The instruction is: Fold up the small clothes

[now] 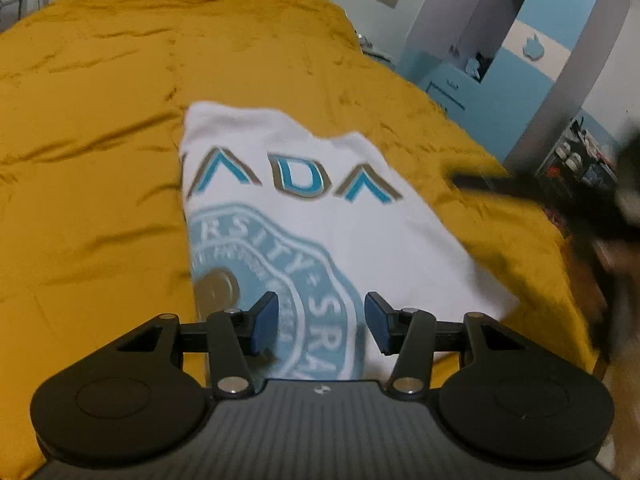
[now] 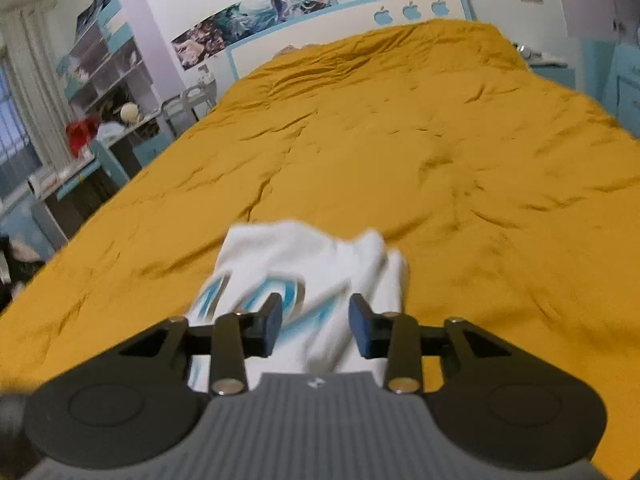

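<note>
Currently a white printed T-shirt (image 1: pixel 320 216) is lying partly folded on a mustard-yellow bedspread (image 1: pixel 100 140), logo side up, likely so its sides can be turned in; the left claw (image 1: pixel 321 322) is hovering above its near hem, jaws apart and gripping nothing; the right claw (image 2: pixel 315 320) is hanging over the shirt's bunched far corner, jaws parted and empty; open bedspread is lying all around for moving.
</note>
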`<action>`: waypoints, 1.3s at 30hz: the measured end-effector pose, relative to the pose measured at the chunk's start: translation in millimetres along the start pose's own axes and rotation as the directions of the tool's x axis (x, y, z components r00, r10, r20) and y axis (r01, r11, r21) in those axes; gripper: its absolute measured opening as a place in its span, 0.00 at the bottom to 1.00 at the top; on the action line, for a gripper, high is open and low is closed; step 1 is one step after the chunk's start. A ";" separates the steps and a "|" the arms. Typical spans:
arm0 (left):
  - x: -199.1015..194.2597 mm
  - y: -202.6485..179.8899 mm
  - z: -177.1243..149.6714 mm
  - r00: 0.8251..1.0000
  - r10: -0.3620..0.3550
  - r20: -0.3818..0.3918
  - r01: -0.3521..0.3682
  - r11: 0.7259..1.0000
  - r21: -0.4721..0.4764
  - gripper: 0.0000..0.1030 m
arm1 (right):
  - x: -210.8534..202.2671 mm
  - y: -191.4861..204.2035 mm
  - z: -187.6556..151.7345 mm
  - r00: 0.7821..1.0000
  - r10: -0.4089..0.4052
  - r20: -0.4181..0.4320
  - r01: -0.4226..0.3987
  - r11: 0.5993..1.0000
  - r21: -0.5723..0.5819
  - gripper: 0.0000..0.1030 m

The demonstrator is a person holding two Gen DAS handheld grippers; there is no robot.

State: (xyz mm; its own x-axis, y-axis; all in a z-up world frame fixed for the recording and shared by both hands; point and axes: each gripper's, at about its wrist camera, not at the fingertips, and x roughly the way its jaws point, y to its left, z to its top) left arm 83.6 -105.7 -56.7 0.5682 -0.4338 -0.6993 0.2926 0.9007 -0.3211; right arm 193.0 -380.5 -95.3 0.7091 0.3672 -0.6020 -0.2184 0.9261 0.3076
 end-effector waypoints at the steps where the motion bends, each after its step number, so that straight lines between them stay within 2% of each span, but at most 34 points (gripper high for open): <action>1: 1.5 -0.1 1.8 1.000 0.007 -0.002 -0.007 1.000 0.000 0.56 | -12.0 0.6 -11.2 1.000 -0.006 -0.011 0.007 1.000 0.013 0.33; 4: 12.3 1.4 3.0 0.999 0.031 -0.028 -0.031 1.000 0.006 0.56 | -32.1 -3.4 -39.4 0.999 0.003 -0.050 0.001 0.996 0.086 0.33; 6: 19.3 2.7 0.3 0.998 0.040 -0.045 -0.040 0.999 0.012 0.56 | -34.3 -2.8 -53.9 0.997 -0.009 -0.074 0.015 0.997 0.081 0.33; 7: 21.4 3.9 -1.0 0.998 0.038 -0.055 -0.038 0.999 0.006 0.58 | -31.6 -1.6 -59.4 0.996 -0.014 -0.090 0.021 0.997 0.080 0.29; 8: 23.0 6.4 -2.3 0.998 0.030 -0.057 -0.030 1.000 -0.006 0.58 | -29.1 -2.8 -65.4 0.994 -0.012 -0.113 0.022 0.996 0.089 0.05; 9: 23.0 9.4 -3.1 0.998 0.023 -0.054 -0.024 1.000 -0.012 0.58 | -27.3 -6.7 -70.9 0.991 -0.012 -0.133 0.028 0.993 0.114 0.01; 12: 15.8 14.7 -0.7 0.998 -0.003 -0.059 -0.001 0.998 -0.059 0.58 | -25.6 -26.5 -81.5 0.989 0.024 -0.144 0.014 0.966 0.259 0.01; 13: 13.2 15.3 3.1 0.998 -0.011 -0.058 0.008 0.999 -0.052 0.58 | -26.8 -25.9 -78.0 0.990 0.023 -0.138 0.015 0.963 0.268 0.01; 15: 7.1 16.7 13.7 0.999 -0.010 -0.034 0.009 0.999 -0.038 0.58 | -33.4 -16.2 -64.6 0.996 -0.004 -0.092 0.025 0.973 0.231 0.10; 16: 5.4 19.0 20.5 1.000 -0.021 -0.022 0.021 0.999 -0.043 0.60 | -35.5 -9.0 -55.3 0.999 -0.006 -0.050 0.016 0.980 0.199 0.10; 19: 13.3 29.1 46.9 0.999 -0.035 0.004 0.035 0.998 -0.058 0.60 | -23.5 6.5 -36.8 0.997 0.072 -0.006 -0.070 0.983 0.170 0.20; 22: 31.0 40.5 73.5 0.998 -0.053 0.020 0.054 0.997 -0.061 0.60 | 3.5 18.6 -29.4 0.994 0.108 -0.028 -0.103 0.986 0.129 0.22; 26: 69.5 62.5 114.4 0.995 -0.088 0.037 0.090 0.994 -0.065 0.60 | 34.9 15.2 -35.4 0.991 0.106 -0.087 -0.090 0.981 0.172 0.20; 29: 103.2 85.0 139.5 0.996 -0.076 0.050 0.081 0.990 -0.111 0.60 | 40.9 8.4 -40.1 0.990 0.120 -0.080 -0.103 0.975 0.196 0.19; 32: 128.3 102.1 148.9 0.997 -0.016 0.077 0.028 0.988 -0.149 0.60 | 38.3 5.4 -45.0 0.990 0.123 -0.069 -0.110 0.980 0.164 0.19; 37: 172.2 121.3 143.1 1.000 0.026 -0.018 -0.029 0.980 -0.195 0.55 | 40.4 -2.6 -55.0 0.989 0.138 -0.059 -0.122 0.968 0.220 0.19; 39: 177.9 120.6 138.5 0.999 0.031 -0.028 -0.036 0.981 -0.188 0.55 | 39.7 -7.0 -56.6 0.988 0.145 -0.053 -0.128 0.962 0.241 0.19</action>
State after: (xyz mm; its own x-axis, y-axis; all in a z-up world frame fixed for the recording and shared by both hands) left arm 326.4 -77.4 -131.3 0.5551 -0.4048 -0.7266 0.1219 0.9038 -0.4103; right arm 184.8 -367.5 -163.0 0.6337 0.5015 -0.5890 -0.1391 0.8228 0.5510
